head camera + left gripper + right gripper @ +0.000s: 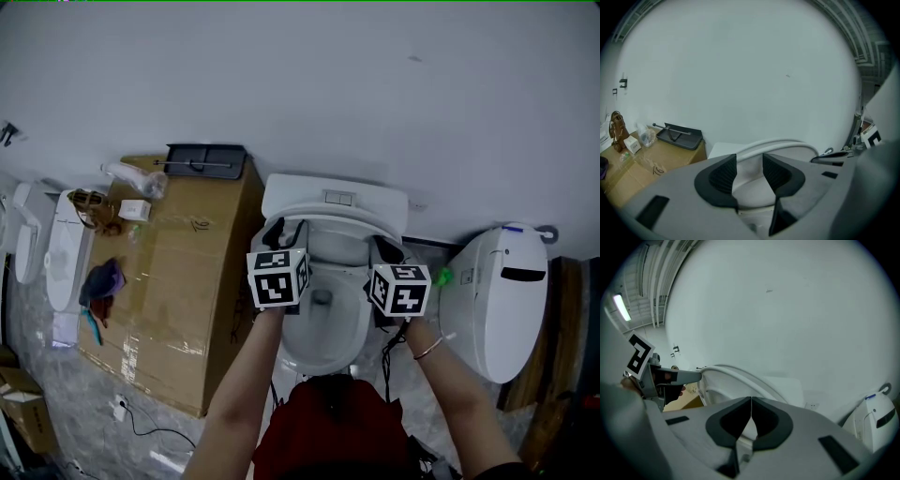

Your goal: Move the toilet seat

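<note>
The left gripper (pixel 749 171) is wide open and empty. The right gripper (pixel 751 420) is shut and empty. The toilet seat (pixel 779 142) is at their 12 o'clock.

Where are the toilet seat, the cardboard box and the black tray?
toilet seat (pixel 780 142), left gripper view, its curved upper edge.
cardboard box (pixel 187 281), head view, its top face.
black tray (pixel 220 156), head view, its floor.

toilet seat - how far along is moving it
Done: the toilet seat looks raised off the bowl, tilted toward the tank. In hand: nothing gripped; the left gripper is open near the seat's rim, the right gripper shut and empty. Left: any further swing, up or down; I can't tell which.
</note>
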